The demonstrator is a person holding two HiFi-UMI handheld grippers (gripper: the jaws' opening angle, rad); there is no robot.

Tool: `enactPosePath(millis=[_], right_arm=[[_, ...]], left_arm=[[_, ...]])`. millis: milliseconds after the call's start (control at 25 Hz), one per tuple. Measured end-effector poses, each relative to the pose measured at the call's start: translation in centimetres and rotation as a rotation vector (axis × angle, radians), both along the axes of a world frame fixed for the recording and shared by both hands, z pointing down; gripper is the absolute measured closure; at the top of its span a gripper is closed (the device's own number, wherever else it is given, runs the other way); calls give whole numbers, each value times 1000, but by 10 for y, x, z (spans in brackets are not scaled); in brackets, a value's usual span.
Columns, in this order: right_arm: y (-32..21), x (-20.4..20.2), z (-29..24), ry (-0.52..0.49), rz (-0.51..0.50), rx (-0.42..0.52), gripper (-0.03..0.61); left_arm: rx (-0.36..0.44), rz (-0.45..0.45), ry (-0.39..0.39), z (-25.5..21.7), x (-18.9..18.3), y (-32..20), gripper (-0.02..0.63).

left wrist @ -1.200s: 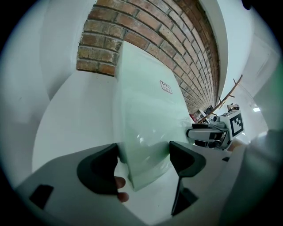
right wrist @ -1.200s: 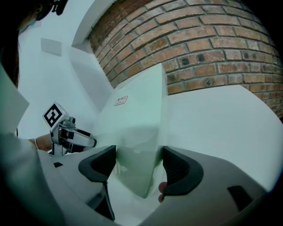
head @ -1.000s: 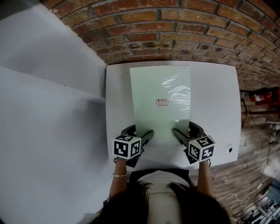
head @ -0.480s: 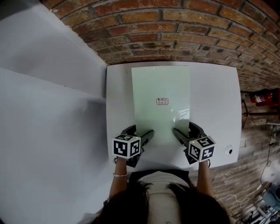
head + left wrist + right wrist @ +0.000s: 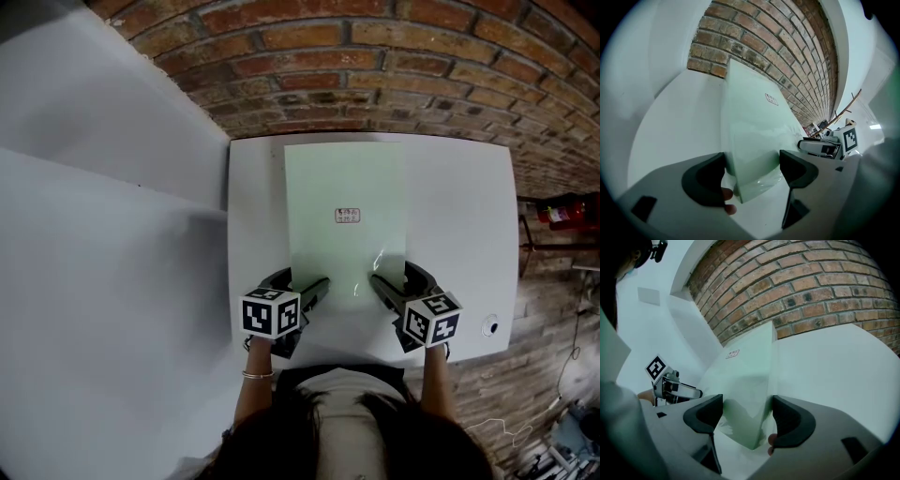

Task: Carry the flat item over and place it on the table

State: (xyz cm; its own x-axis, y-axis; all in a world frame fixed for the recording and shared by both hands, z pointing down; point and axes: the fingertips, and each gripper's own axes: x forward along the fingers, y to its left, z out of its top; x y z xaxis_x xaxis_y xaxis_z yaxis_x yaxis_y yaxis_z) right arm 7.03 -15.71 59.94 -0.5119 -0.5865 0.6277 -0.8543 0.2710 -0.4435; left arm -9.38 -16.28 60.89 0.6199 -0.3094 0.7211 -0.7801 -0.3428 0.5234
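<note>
We see the flat item, a pale green sheet [image 5: 345,202], lying on the white tabletop [image 5: 459,216]. Its far edge reaches almost to the tabletop's far edge, below the brick wall [image 5: 375,75]. A small printed label [image 5: 347,217] sits near the sheet's middle; we cannot read it.

The left tongs [image 5: 307,277] are at the sheet's near left corner. In the left gripper view their jaws stand apart [image 5: 752,171] and the corner of the sheet [image 5: 754,136] lies between them. One jaw is just outside the sheet's left edge and the other is over its near edge, so they are not pinched on it. A fingertip [image 5: 727,199] shows beside the left jaw.

The right tongs [image 5: 390,274] mirror this at the near right corner. In the right gripper view their jaws are likewise apart [image 5: 746,413], with the sheet's corner [image 5: 745,380] between them and the tabletop [image 5: 834,362] stretching off to the right.

Each pair of tongs carries a marker cube, the left one [image 5: 272,314] and the right one [image 5: 431,319], near the tabletop's near edge. A bracelet [image 5: 255,375] circles the left wrist. A small round fitting [image 5: 490,322] sits in the tabletop's near right corner, and a red fire extinguisher [image 5: 562,208] is on the floor further right.
</note>
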Motion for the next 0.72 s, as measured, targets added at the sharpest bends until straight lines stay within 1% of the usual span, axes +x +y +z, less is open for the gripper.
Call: enactPosePath(millis=[720], right_arm=[[-6,0,3,-27,34,-14,222]], left_arm=[[-14,-42,15,1,-1,-6,233]])
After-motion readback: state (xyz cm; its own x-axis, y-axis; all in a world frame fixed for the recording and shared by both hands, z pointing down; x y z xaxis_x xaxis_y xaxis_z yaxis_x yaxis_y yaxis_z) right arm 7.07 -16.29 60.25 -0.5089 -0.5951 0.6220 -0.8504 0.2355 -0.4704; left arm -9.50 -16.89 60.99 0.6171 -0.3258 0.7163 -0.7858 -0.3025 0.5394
